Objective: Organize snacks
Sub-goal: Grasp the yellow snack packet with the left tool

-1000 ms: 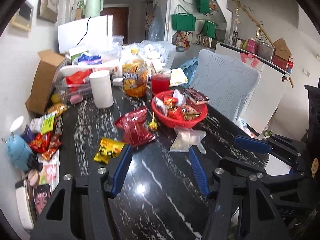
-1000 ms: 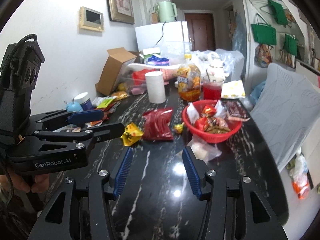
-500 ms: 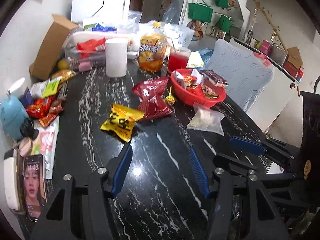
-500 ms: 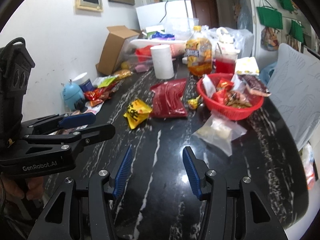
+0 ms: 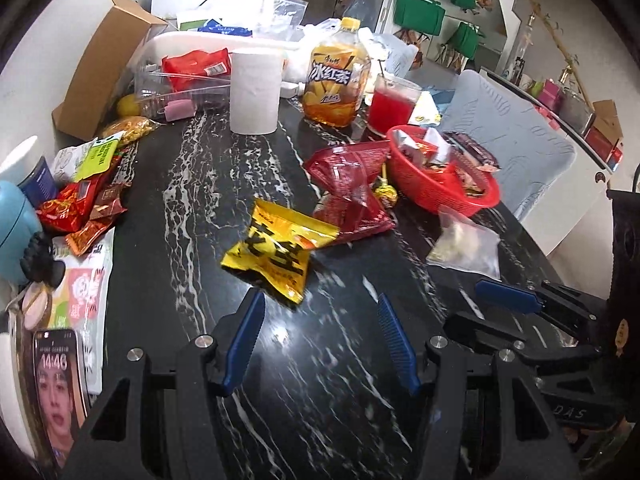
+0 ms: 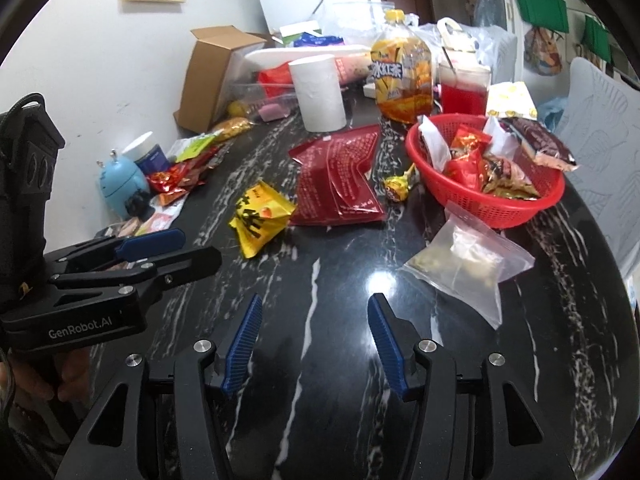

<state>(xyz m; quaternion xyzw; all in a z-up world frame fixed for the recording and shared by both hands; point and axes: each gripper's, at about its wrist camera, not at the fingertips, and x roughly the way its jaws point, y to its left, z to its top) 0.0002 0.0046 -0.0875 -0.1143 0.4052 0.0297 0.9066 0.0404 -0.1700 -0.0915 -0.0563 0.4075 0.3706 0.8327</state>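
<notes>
While both tools hang above the black marbled tabletop [image 5: 320, 360], neither has hold of anything. The left hand-held gripper [image 5: 320, 340] stands partly open with only bare stone between its blue pads, and the yellow snack packet [image 5: 278, 250] lies just ahead of its left fingertip, apart from it. Beyond that packet lies the dark red bag [image 5: 352, 192], its near edge seemingly tucked under the yellow one — the overlap is hard to read. A small wrapped lollipop [image 5: 386, 194] sits between the bag and the red basket [image 5: 436, 188], which is further ahead and to the right, already heaped with snacks.

The right hand-held gripper [image 6: 314, 336] is also partly open and empty; its jaws have just been opening a little, with nothing between them. Ahead and to its right lies a clear zip bag [image 6: 468, 264], just before the basket's rim. Ahead and to its left is the yellow packet, and far left the other tool juts in. Loose red and green wrappers [image 6: 188, 168] crowd the far-left edge, beside a blue toy [image 6: 120, 186].
</notes>
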